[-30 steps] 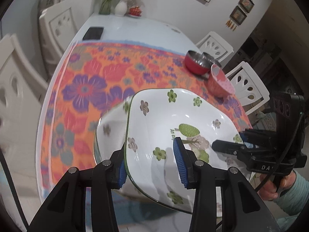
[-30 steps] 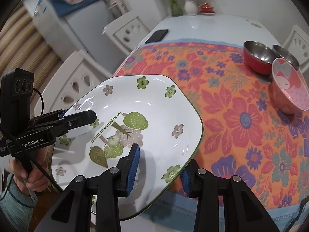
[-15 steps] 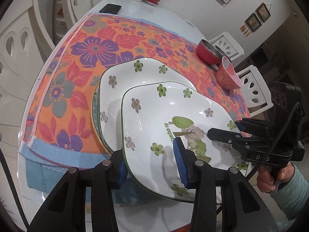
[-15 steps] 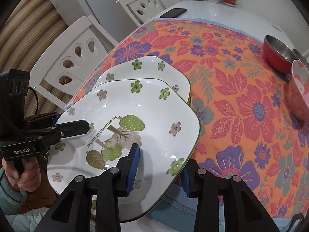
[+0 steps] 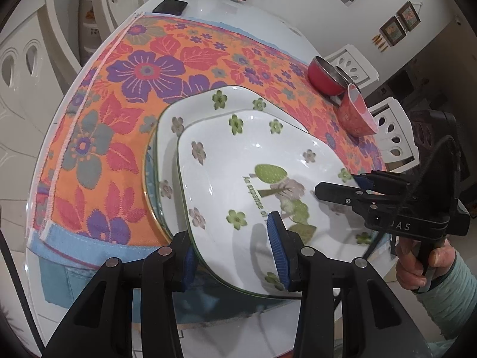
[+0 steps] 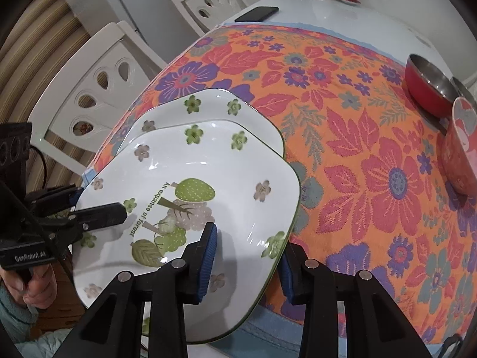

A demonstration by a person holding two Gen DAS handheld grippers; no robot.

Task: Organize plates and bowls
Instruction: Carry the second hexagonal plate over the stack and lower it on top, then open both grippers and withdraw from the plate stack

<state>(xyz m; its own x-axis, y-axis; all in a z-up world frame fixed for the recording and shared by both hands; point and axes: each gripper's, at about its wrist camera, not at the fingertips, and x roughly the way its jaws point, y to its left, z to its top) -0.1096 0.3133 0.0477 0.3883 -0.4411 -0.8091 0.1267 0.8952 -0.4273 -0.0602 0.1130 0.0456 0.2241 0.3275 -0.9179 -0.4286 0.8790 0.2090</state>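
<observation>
Covering white table (image 5: 268, 24): floral cloth (image 5: 167, 68) (orange), white chairs (image 6: 98, 83) around.

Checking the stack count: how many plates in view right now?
2, possibly more. Held plate is gripped at opposite rims by the left claw and right claw; second plate lies beneath it on the tablecloth. A rim beneath hints at another.

glossy glazed plate (image 5: 256, 161), woven tablecloth (image 5: 119, 137)
</observation>
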